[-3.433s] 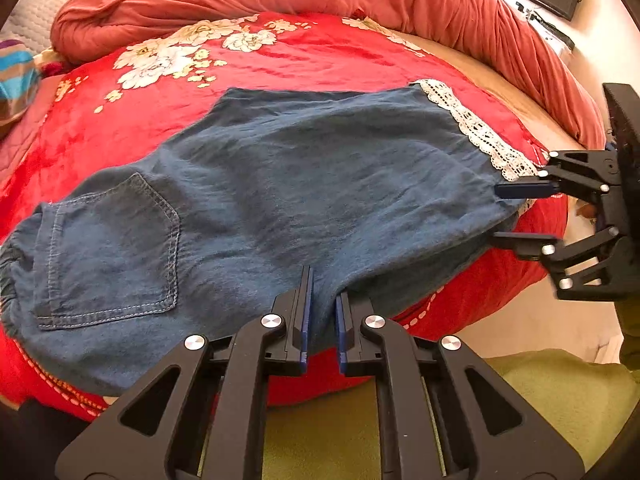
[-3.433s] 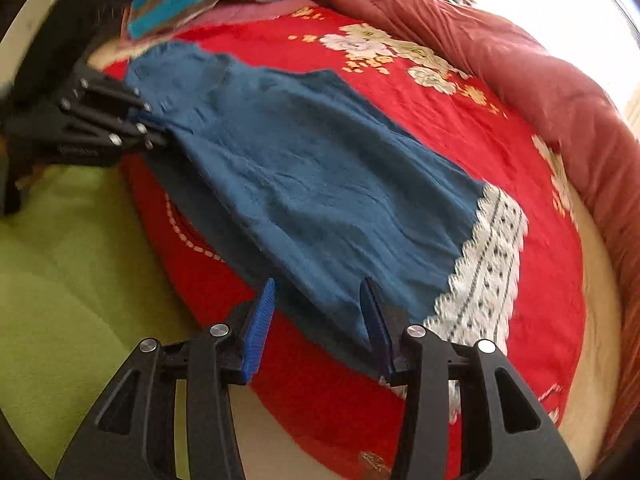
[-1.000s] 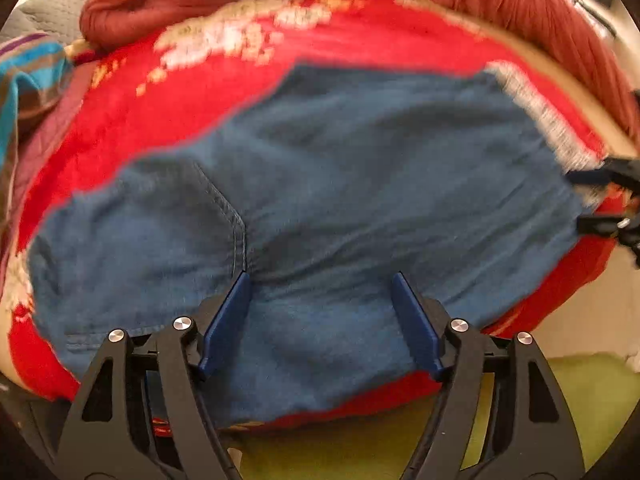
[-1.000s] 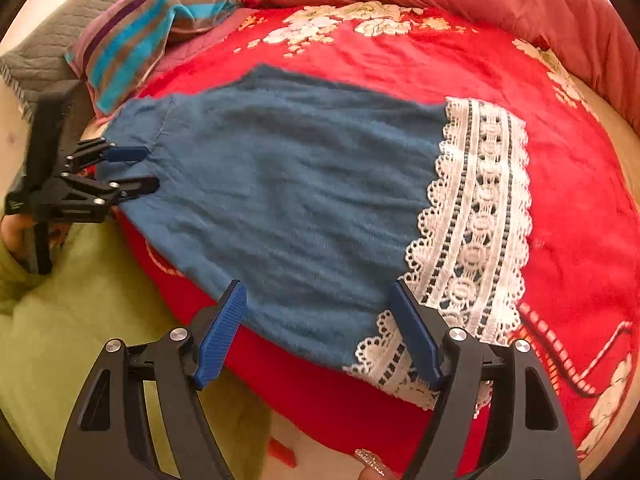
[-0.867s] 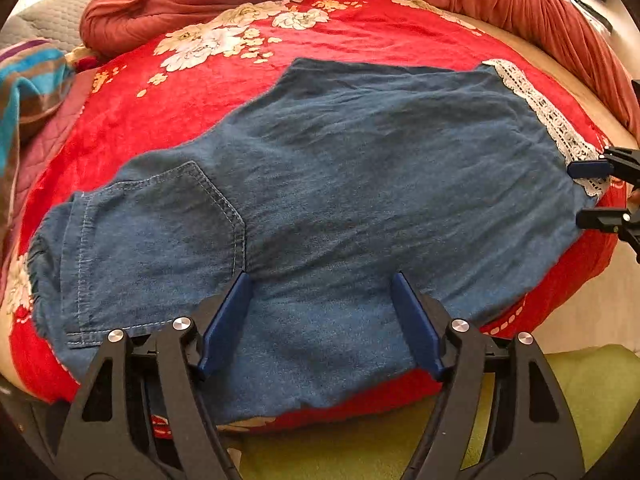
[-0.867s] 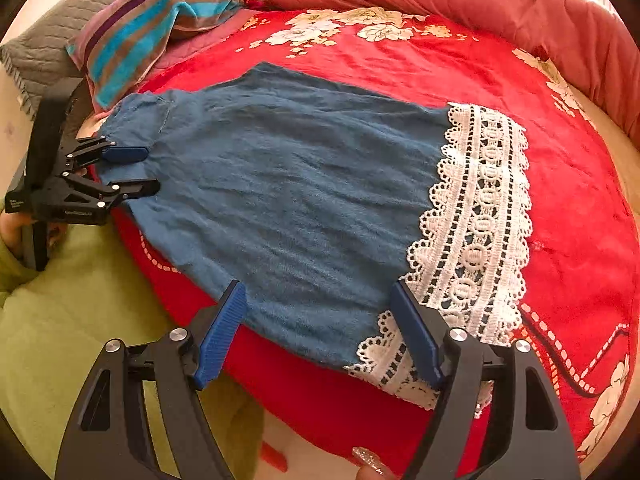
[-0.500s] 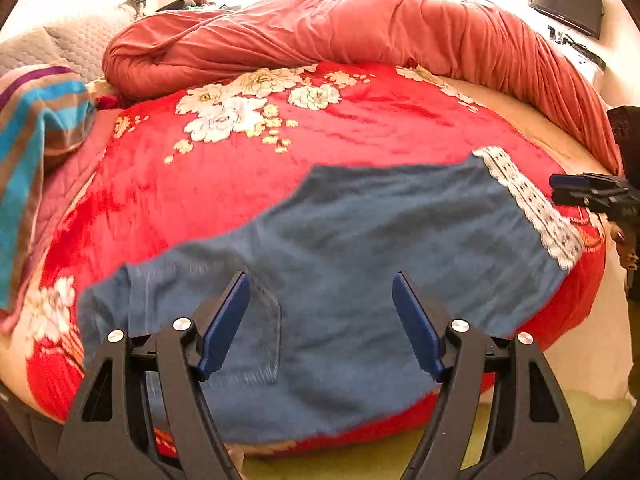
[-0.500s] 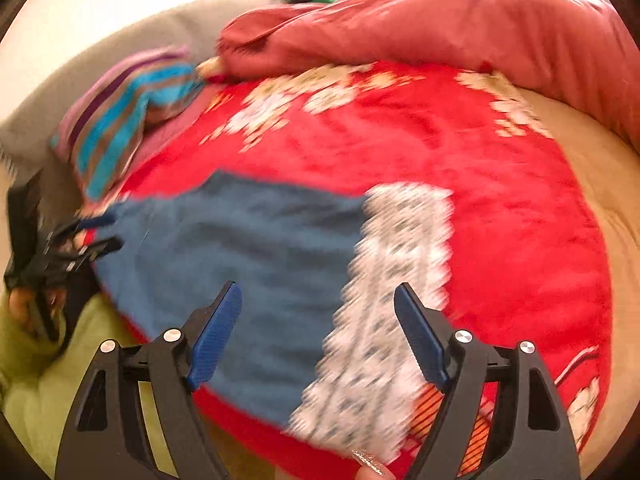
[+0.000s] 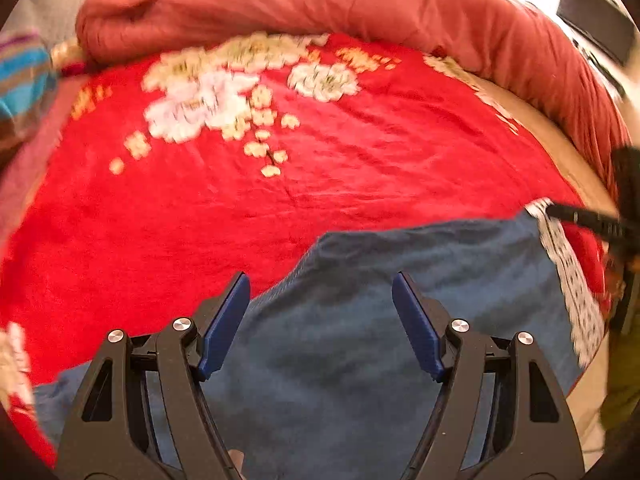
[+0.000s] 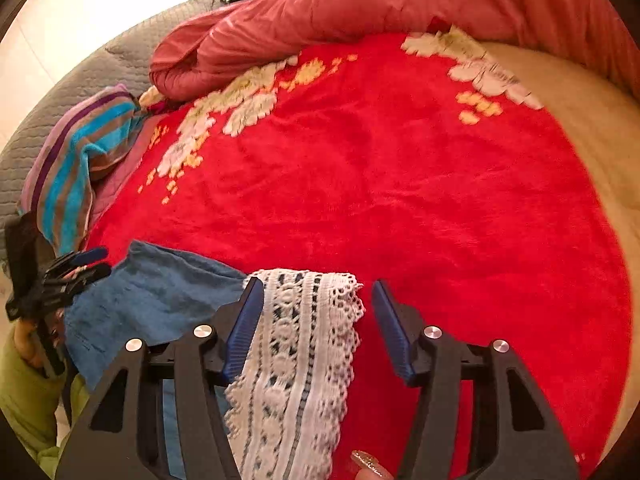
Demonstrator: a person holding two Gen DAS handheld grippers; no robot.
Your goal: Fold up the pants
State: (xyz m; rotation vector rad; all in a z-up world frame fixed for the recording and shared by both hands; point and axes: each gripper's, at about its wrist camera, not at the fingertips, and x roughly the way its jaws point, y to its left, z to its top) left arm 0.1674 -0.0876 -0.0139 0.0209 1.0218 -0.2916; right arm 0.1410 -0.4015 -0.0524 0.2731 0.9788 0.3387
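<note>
Your blue denim pants [image 9: 360,344] with the white lace hem [image 10: 296,360] now lie low in both views on the red floral bed blanket [image 10: 380,184], where a second ago they filled the frame. Left tongs [image 9: 320,320] hang apart over the denim, gripping nothing. Right tongs [image 10: 318,328] are closing around the lace, pads not yet pressing, so the lengthwise fold looks next.

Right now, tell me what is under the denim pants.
The pants lie on the red floral blanket, which shows all around them. What the denim itself covers, and anything below the blanket, cannot be seen.
</note>
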